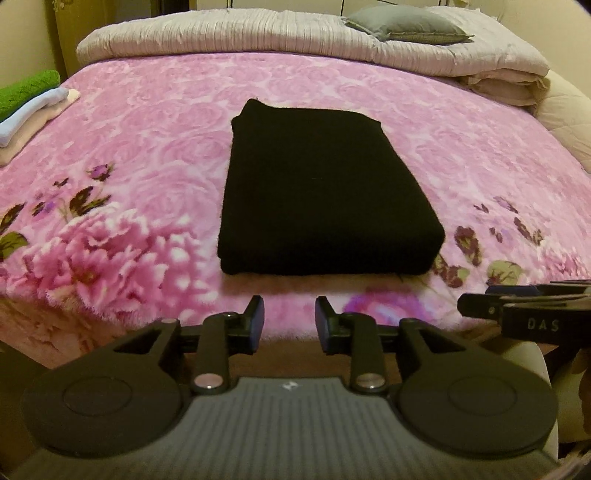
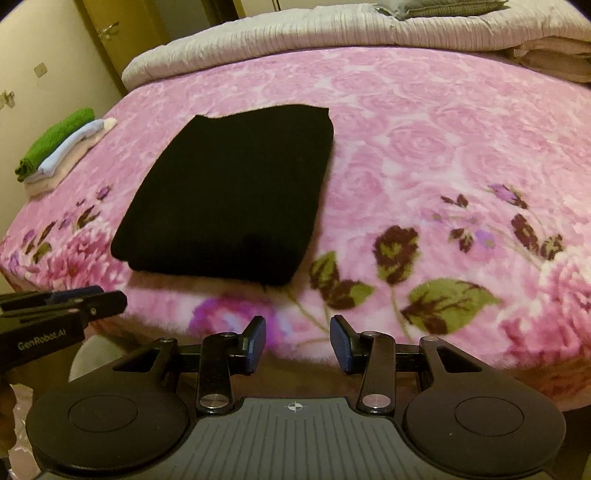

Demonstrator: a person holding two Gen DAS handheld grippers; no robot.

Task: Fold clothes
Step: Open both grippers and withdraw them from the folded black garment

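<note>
A black garment (image 1: 317, 192) lies folded into a thick rectangle on the pink floral blanket (image 1: 147, 140); it also shows in the right wrist view (image 2: 232, 195). My left gripper (image 1: 290, 321) is open and empty, just short of the garment's near edge, by the bed's front edge. My right gripper (image 2: 297, 341) is open and empty, to the right of the garment's near corner. The right gripper's side shows at the right of the left wrist view (image 1: 517, 306); the left gripper's side shows at the left of the right wrist view (image 2: 62, 306).
A stack of folded clothes, green on top (image 1: 26, 107), sits at the bed's left edge, also in the right wrist view (image 2: 62, 147). A rolled beige quilt (image 1: 258, 33) and grey pillow (image 1: 406, 24) lie at the head. A door (image 2: 122, 37) stands at the left.
</note>
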